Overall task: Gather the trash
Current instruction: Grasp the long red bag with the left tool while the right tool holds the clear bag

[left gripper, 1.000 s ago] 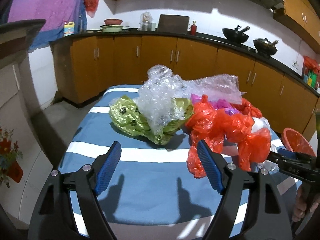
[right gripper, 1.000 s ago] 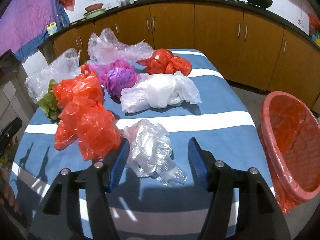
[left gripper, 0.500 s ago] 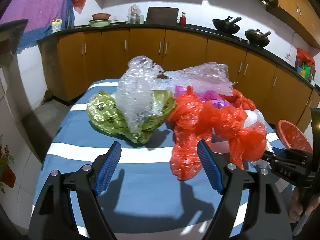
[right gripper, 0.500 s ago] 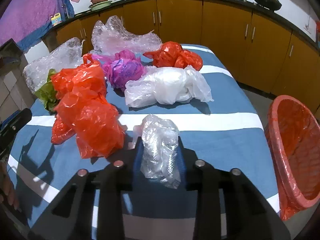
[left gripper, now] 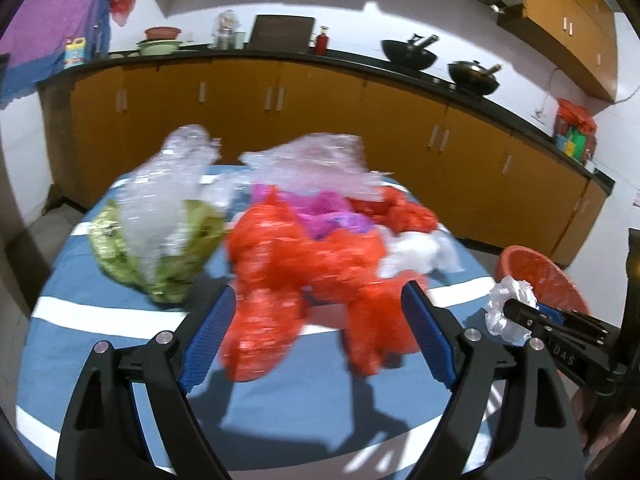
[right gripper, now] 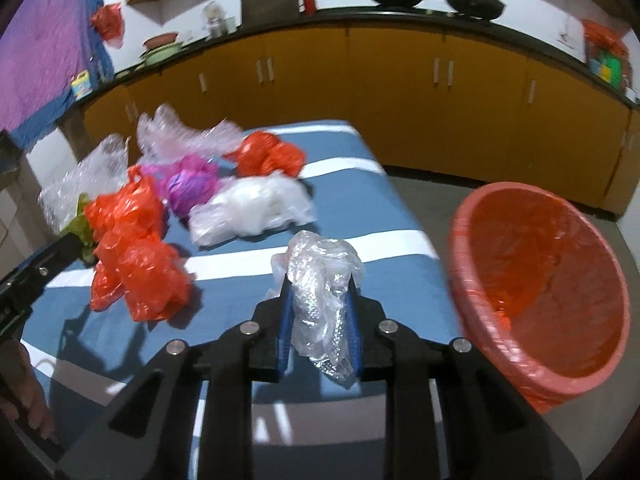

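Two grippers over the striped table (right gripper: 360,148); one wad of trash clamped.
Right gripper (right gripper: 320,312): jaws have just been closing and now pinch a clear plastic wad (right gripper: 320,280), held above the table beside the red-lined bin (right gripper: 536,280), whose far side is cut off. Left gripper (left gripper: 316,340): jaws have just been opening, spread wide around nothing, short of the blurred red bag (left gripper: 280,276). Motion blur smears the remaining bags; the green bag (left gripper: 120,256) lies half hidden under bubble wrap (left gripper: 160,200).
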Available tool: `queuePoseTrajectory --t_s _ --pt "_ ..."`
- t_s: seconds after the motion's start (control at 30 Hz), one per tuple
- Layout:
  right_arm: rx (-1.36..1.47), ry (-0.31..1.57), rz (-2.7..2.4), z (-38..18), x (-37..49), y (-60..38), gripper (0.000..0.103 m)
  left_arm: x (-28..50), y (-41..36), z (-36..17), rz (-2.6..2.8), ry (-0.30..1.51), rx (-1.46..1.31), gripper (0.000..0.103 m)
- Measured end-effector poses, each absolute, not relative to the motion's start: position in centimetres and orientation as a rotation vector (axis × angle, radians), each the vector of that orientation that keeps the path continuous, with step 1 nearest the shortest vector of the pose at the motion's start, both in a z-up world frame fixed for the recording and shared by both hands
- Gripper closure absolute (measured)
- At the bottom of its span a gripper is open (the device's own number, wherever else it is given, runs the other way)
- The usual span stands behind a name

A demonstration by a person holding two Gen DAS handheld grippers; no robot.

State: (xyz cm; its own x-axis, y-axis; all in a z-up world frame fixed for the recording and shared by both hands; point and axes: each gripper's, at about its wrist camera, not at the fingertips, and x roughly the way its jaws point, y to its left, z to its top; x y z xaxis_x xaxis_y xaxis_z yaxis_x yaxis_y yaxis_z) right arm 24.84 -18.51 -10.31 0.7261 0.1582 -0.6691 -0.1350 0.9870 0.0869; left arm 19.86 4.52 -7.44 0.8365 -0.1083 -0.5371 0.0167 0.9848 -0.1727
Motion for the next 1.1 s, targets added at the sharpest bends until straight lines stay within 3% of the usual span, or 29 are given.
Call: queuePoseTrajectory --t_s 0.37,0.57,0.63,0.67,0.73,0.83,1.1 --pt "0.049 0.675 0.101 -8.2 22.3 -22.3 0.079 23.4 0.0 -8.7 -0.041 0.651 -0.158 0.019" --pt "0.039 0.675 0.094 -8.3 21.9 -22.8 0.079 24.6 0.4 -10.0 -0.02 0.698 -0.178 0.039" --pt "0.042 0.675 0.093 -8.3 22.0 -22.8 0.079 24.7 0.3 -10.1 -0.033 0.707 -0.171 0.058" --pt "0.045 0.676 0.093 -8.3 22.0 -22.8 0.079 24.8 0.3 -10.3 -0.042 0.714 -0.169 0.061" --pt "0.045 0.676 0.094 -8.3 22.0 -22.9 0.079 24.8 0.3 -10.3 -0.05 0.715 -0.168 0.077" --pt "0.041 0.676 0.094 -8.4 21.9 -22.9 0.079 24.6 0.6 -10.2 -0.064 0.71 -0.174 0.09" --pt "0.044 0.66 0.092 -8.0 21.5 -22.9 0.079 23.2 0.6 -8.7 -0.096 0.66 -0.159 0.092"
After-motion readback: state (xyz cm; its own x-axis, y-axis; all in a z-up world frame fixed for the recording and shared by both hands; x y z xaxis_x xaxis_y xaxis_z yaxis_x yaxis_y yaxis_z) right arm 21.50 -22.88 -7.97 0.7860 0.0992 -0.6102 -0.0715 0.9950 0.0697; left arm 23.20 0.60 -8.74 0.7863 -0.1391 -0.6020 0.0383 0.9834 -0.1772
